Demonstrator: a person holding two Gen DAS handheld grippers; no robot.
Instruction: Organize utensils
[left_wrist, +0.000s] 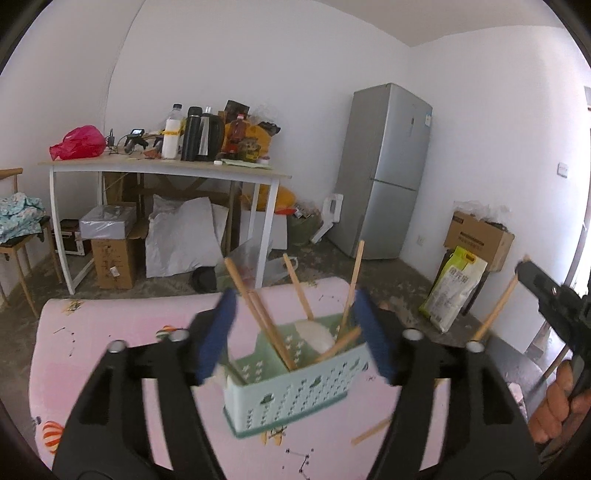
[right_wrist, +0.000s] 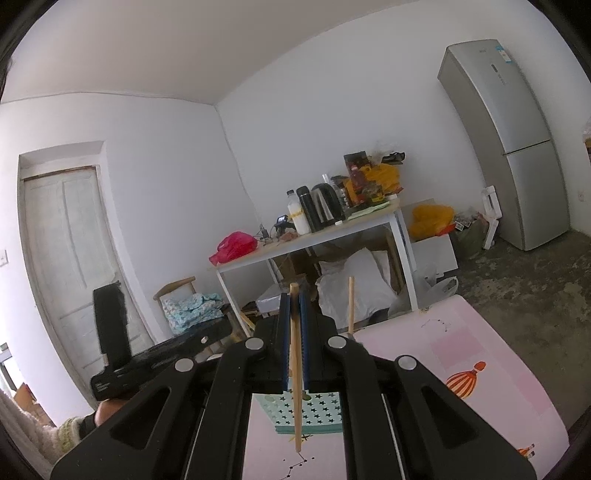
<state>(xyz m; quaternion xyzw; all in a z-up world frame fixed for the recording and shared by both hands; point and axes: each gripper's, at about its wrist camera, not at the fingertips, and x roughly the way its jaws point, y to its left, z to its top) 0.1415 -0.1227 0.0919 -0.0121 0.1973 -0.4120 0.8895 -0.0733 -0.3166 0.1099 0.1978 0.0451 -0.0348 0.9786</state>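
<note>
My left tongs (left_wrist: 295, 332) gape wide, blue ribbed pads flanking the perforated mint-green plastic basket (left_wrist: 291, 391) of slim wooden chopsticks (left_wrist: 258, 314) near the far edge of the pink printed tabletop (left_wrist: 110, 369). My right tongs (right_wrist: 294, 339) pinch one smooth round wooden chopstick (right_wrist: 295, 406).

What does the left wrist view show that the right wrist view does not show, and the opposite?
Only the left wrist view: the left tool open over the green basket, whose inside holds several chopsticks and a white spoon; one loose chopstick on the pink mat.

Only the right wrist view: the right tool shut on one chopstick, and a white door.

Both: basket, mat, cluttered table, fridge.
</note>
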